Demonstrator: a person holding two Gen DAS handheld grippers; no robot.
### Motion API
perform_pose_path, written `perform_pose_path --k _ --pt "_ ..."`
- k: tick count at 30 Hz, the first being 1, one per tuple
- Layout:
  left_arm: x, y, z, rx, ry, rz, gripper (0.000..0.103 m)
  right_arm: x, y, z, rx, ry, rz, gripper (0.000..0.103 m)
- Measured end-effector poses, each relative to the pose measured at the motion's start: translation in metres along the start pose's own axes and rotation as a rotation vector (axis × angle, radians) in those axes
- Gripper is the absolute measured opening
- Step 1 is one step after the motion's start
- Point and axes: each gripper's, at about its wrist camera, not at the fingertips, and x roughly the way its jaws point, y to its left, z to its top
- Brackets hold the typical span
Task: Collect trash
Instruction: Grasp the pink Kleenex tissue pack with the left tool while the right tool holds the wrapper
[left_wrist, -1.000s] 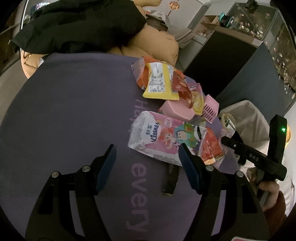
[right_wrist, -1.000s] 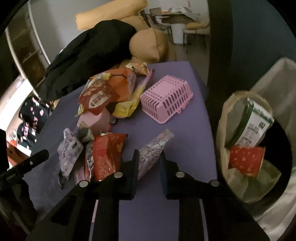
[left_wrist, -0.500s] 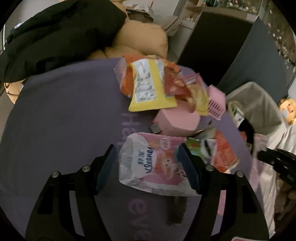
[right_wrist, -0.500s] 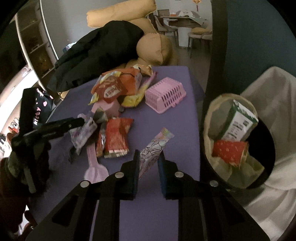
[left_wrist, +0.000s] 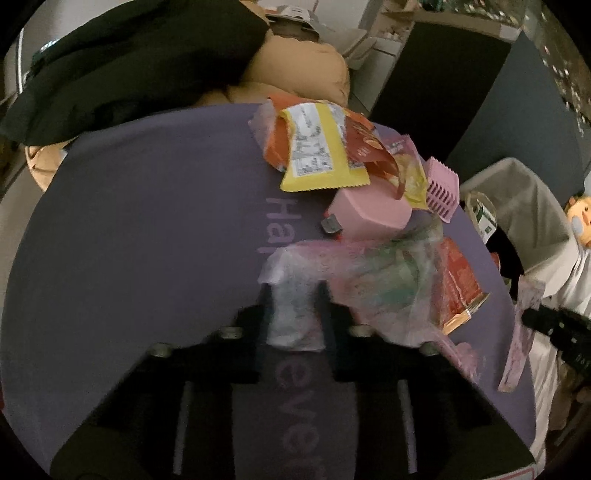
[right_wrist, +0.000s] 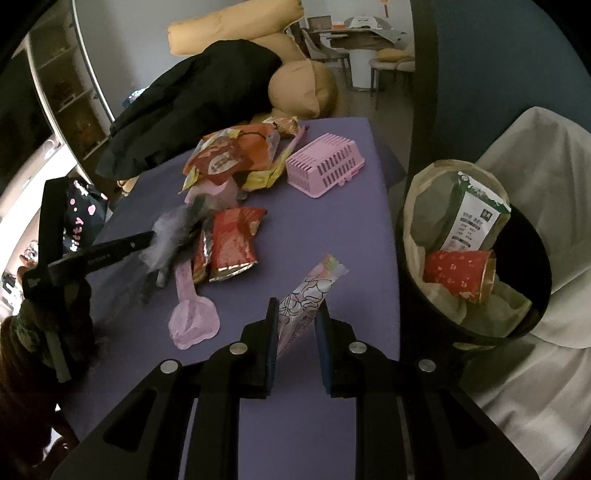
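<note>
Two wrappers are gripped right now. Left gripper (left_wrist: 293, 314) is clamped on the near end of a pink tissue pack wrapper (left_wrist: 354, 284), blurred in the left wrist view; the wrapper's far part lies over the purple tablecloth (left_wrist: 147, 221) beside a red foil packet (left_wrist: 460, 284). Right gripper (right_wrist: 295, 326) pinches a long pink-and-white printed wrapper (right_wrist: 308, 291), jaws narrow on it; the wrapper sticks up and forward, tilted, over the cloth.

Trash bin (right_wrist: 524, 295) sits off the table's right edge, just beside it, lined with a tan bag; inside are a green-and-white carton (right_wrist: 476, 218) and a red paper cup (right_wrist: 458, 271) lying on its side.

Rest of the pile, mid table: orange and yellow snack bags (right_wrist: 236, 155) stacked together, a pink box (left_wrist: 369, 214) under them, a pink slatted basket (right_wrist: 325, 168) upside down near the far right corner, and a pink scoop (right_wrist: 192, 317) flat on the cloth near the red packet.

Behind the table: a black jacket (right_wrist: 207, 99) draped over tan cushions (right_wrist: 303, 88). White cloth (right_wrist: 535, 147) covers something behind the bin.
</note>
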Motion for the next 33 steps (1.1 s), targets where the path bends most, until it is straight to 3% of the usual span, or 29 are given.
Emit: perform_pose_path --k 6,13,15,16,17,23,27,29,33 --pt "-0.016 0.011 -0.002 -0.042 -0.026 -0.025 0.005 0.0 0.009 -0.001 -0.021 0.008 -0.001 0.019" --pt "-0.023 0.011 -0.004 -0.01 -0.031 -0.066 0.005 -0.006 0.016 0.0 -0.042 -0.008 0.005 0.019" --pt "-0.02 0.011 -0.005 -0.013 -0.03 -0.065 0.016 -0.006 0.016 0.0 -0.041 -0.01 0.004 0.019" --pt "-0.018 0.012 -0.005 -0.021 -0.027 -0.07 0.031 -0.007 0.016 0.0 -0.04 -0.012 0.003 0.019" --pt "-0.015 0.013 -0.006 -0.031 -0.025 -0.076 0.039 -0.008 0.015 0.0 -0.038 -0.013 0.001 0.019" --pt "-0.005 0.01 -0.012 -0.014 -0.001 -0.069 0.042 -0.01 0.01 -0.004 -0.033 -0.016 -0.012 0.019" --pt "-0.004 0.006 -0.012 -0.004 -0.004 -0.082 0.042 -0.009 0.008 -0.007 -0.025 -0.015 -0.012 0.019" --pt "-0.004 0.006 -0.011 0.001 -0.006 -0.089 0.021 -0.009 0.008 -0.007 -0.027 -0.02 -0.012 0.019" --pt "-0.003 0.012 -0.01 -0.019 -0.013 -0.105 0.011 -0.011 0.007 -0.007 -0.027 -0.026 -0.009 0.019"
